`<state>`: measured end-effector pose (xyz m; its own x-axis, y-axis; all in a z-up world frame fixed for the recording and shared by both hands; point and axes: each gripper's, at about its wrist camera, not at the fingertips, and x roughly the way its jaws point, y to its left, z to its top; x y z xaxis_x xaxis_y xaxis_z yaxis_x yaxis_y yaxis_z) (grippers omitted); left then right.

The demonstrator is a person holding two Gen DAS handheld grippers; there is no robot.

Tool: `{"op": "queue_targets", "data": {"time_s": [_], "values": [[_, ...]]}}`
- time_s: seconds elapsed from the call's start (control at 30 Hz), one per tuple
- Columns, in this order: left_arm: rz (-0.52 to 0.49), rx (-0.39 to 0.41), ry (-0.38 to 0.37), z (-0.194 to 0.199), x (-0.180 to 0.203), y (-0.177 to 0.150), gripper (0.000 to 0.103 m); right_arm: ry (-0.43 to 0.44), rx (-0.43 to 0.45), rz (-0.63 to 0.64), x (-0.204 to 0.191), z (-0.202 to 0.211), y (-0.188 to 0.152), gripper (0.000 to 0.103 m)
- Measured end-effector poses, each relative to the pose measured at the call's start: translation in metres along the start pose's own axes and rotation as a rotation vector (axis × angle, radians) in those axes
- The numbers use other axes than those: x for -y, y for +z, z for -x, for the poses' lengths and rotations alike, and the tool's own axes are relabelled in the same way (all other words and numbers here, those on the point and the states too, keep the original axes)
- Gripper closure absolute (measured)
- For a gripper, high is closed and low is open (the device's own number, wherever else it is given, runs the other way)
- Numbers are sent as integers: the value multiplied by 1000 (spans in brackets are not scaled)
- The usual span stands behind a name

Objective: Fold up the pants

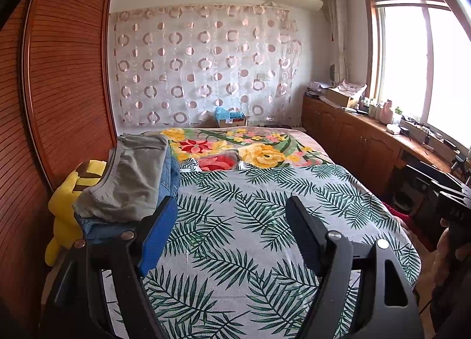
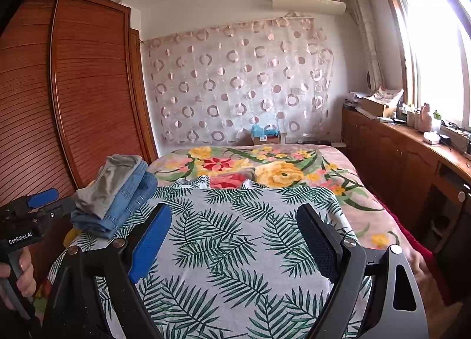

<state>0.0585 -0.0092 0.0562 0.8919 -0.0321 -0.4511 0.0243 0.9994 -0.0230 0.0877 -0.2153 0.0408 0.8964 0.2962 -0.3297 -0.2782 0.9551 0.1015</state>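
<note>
Stack of folded pants [image 2: 114, 194], grey cotton pair over blue denim pairs: lodged at the left edge of the bed, on the white palm-leaf printed sheet [image 2: 235, 239]. Left hand-held gripper [image 1: 232, 227] and right hand-held gripper [image 2: 235, 239]: both spread wide, nothing held. Folding seems complete; any further pair is best laid flat and gripped at the waistband. Denim stiff; grey cloth soft, creased.

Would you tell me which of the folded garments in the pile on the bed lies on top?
The grey pants lie on top; the blue denim jeans are folded beneath them, showing along the pile's right edge.
</note>
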Motion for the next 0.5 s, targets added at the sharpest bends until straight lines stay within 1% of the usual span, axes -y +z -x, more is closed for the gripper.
{"op": "queue_targets", "data": {"time_s": [0.5], "values": [[1, 8, -3, 4, 5, 2, 26, -2, 6, 2, 1, 1, 0, 15]]}}
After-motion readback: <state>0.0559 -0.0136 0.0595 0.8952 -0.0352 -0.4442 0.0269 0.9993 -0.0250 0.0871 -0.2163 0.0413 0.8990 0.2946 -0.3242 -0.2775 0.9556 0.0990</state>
